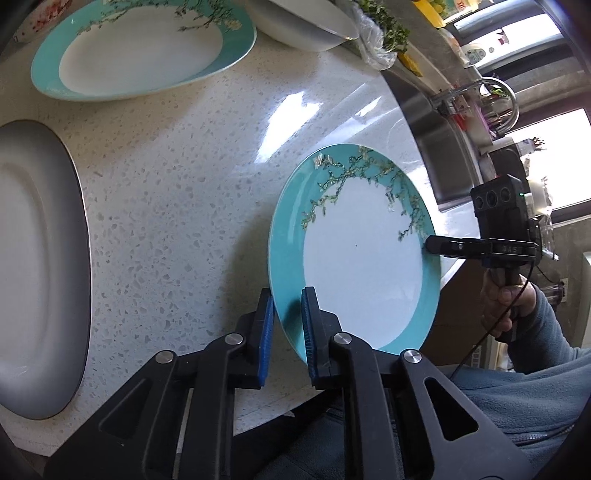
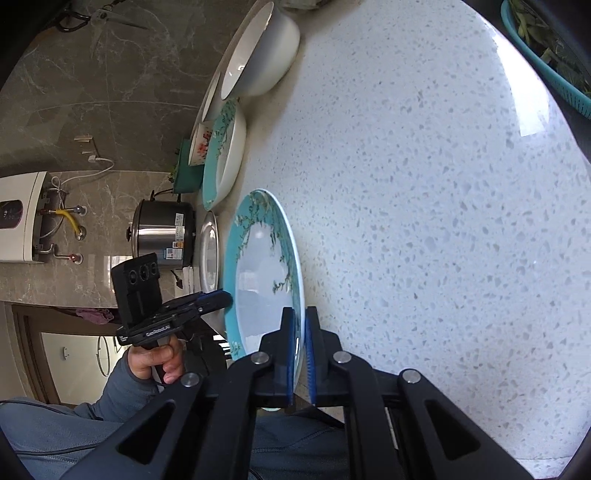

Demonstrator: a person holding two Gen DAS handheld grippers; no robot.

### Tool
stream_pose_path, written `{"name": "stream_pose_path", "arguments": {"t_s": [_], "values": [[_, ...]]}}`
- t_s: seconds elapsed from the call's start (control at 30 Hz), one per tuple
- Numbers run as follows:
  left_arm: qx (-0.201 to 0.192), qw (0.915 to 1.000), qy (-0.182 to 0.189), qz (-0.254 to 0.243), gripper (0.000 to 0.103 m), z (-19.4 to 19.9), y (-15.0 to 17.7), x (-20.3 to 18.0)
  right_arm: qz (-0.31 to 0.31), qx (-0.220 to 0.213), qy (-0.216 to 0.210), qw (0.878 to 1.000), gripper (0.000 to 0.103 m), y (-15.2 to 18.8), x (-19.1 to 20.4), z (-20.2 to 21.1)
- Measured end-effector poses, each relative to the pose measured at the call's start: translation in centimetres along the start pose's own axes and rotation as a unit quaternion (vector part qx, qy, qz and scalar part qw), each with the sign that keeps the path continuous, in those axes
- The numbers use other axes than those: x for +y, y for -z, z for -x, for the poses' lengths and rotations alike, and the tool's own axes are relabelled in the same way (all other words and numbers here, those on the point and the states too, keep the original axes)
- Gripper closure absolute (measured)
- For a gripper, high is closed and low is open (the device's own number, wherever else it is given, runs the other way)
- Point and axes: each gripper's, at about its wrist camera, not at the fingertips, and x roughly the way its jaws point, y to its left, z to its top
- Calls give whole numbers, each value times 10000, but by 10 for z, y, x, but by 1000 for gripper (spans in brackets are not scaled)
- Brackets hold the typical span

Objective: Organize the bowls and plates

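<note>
A teal-rimmed plate (image 1: 362,254) with a white centre and a branch pattern sits near the counter's front edge; it also shows in the right wrist view (image 2: 258,269). My left gripper (image 1: 288,299) straddles its near rim with a gap between the blue pads, so it is open. My right gripper (image 2: 300,321) is shut on the opposite rim; its black fingers (image 1: 443,245) show at the plate's right edge. A second, larger teal plate (image 1: 140,48) lies at the far left. A grey plate (image 1: 37,266) lies at the left. A white bowl (image 1: 306,26) stands at the back.
The speckled white counter (image 1: 177,177) runs to a steel sink (image 1: 436,122) with a tap at the right. Greens in a bag (image 1: 376,33) lie behind the bowl. In the right wrist view a rice cooker (image 2: 162,232) and a teal basket (image 2: 546,55) stand by.
</note>
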Motion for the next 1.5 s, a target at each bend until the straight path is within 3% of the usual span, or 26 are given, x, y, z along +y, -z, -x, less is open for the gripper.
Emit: {"name": "stream_pose_path", "arguments": {"t_s": [0.37, 0.7, 0.9, 1.2, 1.5], "values": [[-66, 9999, -84, -101, 93, 20, -4, -18, -29, -57, 66, 10000, 95, 3, 13, 9], [-356, 9990, -30, -267, 93, 79, -9, -46, 260, -166, 33, 9995, 95, 0, 63, 41], [-484, 9985, -119, -213, 93, 99, -10, -47, 402, -126, 6, 9991, 95, -6, 76, 37], [-661, 9975, -227, 75, 93, 123, 8, -16, 566, 126, -52, 9983, 95, -16, 93, 7], [-904, 9931, -461, 588, 93, 164, 39, 53, 861, 596, -130, 9944, 95, -32, 124, -58]]}}
